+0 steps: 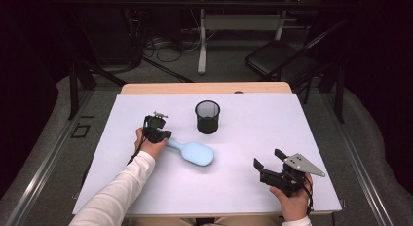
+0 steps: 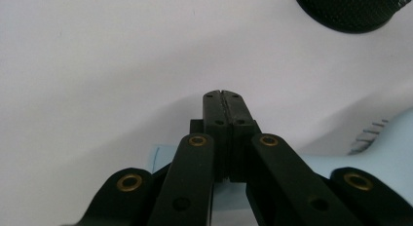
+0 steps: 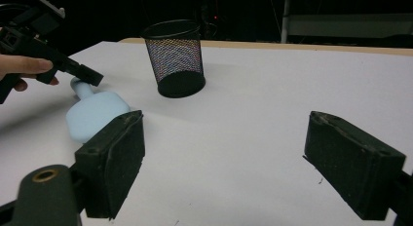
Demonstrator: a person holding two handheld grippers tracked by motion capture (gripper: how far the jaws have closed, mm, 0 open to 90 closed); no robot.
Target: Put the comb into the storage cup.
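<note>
Here the pale blue brush (image 1: 194, 152) lies flat on the white desk (image 1: 243, 138), just in front of the black mesh cup (image 1: 207, 117), its narrow handle pointing toward the person's left and its broad oval head toward the middle of the desk. The left tool (image 1: 157, 134) sits at the handle end, and in the left gripper view its jaws are pressed fully together with the blue handle running beneath them, so whether they actually pinch the handle or merely rest on it I cannot tell. The right tool (image 1: 269, 159) hovers well apart near the front right of the desk, jaws spread wide and empty. The brush looks like light, rigid moulded plastic with a smooth, somewhat slippery skin; it should not flex or break under a firm squeeze. The slim neck beside the head seems the best place to grip, since the rounded head would likely slide out of flat pads.
</note>
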